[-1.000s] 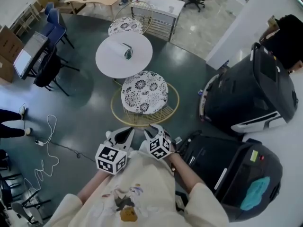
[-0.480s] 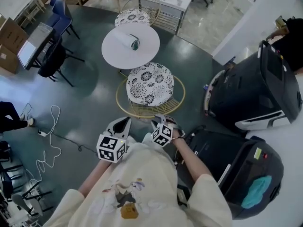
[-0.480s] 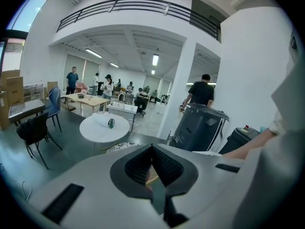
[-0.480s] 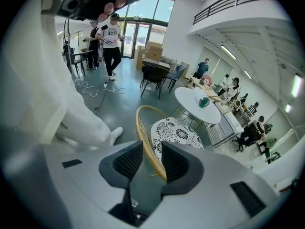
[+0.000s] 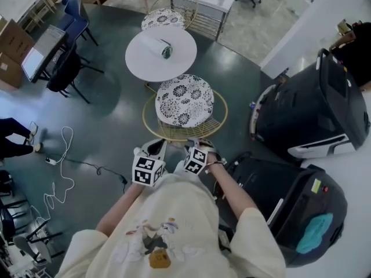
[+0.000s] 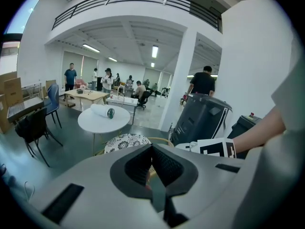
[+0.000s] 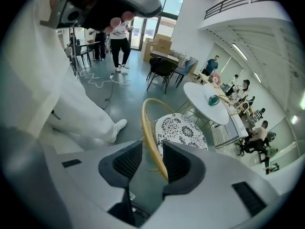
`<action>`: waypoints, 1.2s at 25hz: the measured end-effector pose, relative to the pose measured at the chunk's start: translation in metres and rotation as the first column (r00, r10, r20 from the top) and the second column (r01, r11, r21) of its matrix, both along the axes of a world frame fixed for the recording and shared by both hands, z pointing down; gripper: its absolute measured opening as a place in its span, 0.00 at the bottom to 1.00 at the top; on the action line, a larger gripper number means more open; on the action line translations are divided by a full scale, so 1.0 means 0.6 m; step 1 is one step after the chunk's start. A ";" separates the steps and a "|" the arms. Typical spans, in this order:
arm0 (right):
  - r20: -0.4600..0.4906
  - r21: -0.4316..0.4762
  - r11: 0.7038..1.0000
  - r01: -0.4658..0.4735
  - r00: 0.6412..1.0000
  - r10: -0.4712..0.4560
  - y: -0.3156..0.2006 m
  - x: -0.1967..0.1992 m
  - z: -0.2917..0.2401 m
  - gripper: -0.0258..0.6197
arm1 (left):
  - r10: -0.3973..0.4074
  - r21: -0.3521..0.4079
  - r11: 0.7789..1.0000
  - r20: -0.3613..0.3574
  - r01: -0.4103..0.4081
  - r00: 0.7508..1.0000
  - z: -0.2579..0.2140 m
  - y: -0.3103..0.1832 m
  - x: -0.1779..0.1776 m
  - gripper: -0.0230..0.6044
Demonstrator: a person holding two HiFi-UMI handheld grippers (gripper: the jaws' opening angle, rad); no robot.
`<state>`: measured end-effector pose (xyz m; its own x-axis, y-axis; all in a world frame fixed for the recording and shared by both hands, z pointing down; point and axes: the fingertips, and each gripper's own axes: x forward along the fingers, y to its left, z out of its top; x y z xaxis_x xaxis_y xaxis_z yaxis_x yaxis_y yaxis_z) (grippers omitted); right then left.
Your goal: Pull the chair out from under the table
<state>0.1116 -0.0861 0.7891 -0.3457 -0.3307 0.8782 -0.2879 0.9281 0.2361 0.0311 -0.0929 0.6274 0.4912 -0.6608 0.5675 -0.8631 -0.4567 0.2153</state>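
One patterned cushion (image 5: 184, 99) fills the chair (image 5: 144, 119); one roll (image 5: 157, 46) tops the table (image 5: 142, 61)

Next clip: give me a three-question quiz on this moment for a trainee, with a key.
1. Multiple choice: what stands between the right gripper's jaws? A the rim of a chair; B a table leg; C a cable.
2. True or false: the table is bare.
3. How many chairs with patterned cushions stand at the table?
Key: 1 A; the jaws have just been opening, with the rim between them. 2 False: a roll lies on it. 3 Two: the near chair and the far chair.
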 end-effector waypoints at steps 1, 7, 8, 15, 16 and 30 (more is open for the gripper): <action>-0.017 0.013 1.000 0.023 1.000 -0.023 -0.001 -0.002 0.002 0.23 | 0.004 -0.002 1.000 0.004 -0.004 1.000 0.007 0.000 0.002 0.04; -0.138 0.043 0.984 0.171 0.977 -0.164 0.005 0.001 0.041 0.25 | 0.025 -0.028 0.999 0.059 -0.023 0.998 0.070 -0.005 -0.001 0.04; -0.151 0.047 0.982 0.185 0.973 -0.176 0.005 0.001 0.044 0.25 | 0.027 -0.037 0.999 0.070 -0.025 0.997 0.082 -0.004 -0.004 0.04; -0.225 0.059 0.952 0.299 0.933 -0.280 0.002 -0.016 0.061 0.25 | 0.076 -0.087 0.994 0.060 -0.070 0.995 0.129 0.001 0.013 0.04; -0.238 0.056 0.947 0.315 0.926 -0.294 0.002 -0.019 0.066 0.25 | 0.080 -0.100 0.992 0.055 -0.074 0.995 0.136 0.004 0.014 0.04; -0.329 0.017 0.946 0.325 0.895 -0.302 -0.021 -0.004 0.117 0.12 | 0.119 -0.167 0.981 0.109 -0.100 0.987 0.171 0.047 0.008 0.04</action>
